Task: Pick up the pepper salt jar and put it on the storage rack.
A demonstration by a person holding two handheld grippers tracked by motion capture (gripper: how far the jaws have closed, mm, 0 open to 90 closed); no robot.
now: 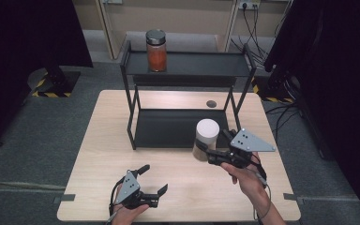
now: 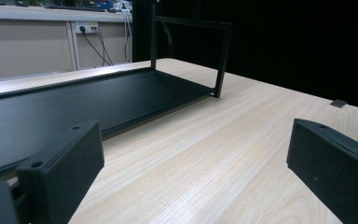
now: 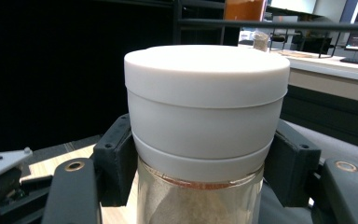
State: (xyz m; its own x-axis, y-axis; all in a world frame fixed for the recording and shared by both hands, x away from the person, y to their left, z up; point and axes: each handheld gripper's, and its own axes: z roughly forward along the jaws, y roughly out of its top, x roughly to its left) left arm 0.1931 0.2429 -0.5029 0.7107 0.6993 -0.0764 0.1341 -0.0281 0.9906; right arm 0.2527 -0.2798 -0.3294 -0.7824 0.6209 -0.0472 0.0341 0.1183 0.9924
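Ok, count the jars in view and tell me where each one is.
2. One jar with a white lid is clamped in the right gripper by the rack's front right corner. The orange-filled jar stands on the rack's top shelf, at its left.

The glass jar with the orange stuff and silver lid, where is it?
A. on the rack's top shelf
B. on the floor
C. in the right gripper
A: the glass jar of orange stuff with a silver lid stands on the black metal rack's top shelf.
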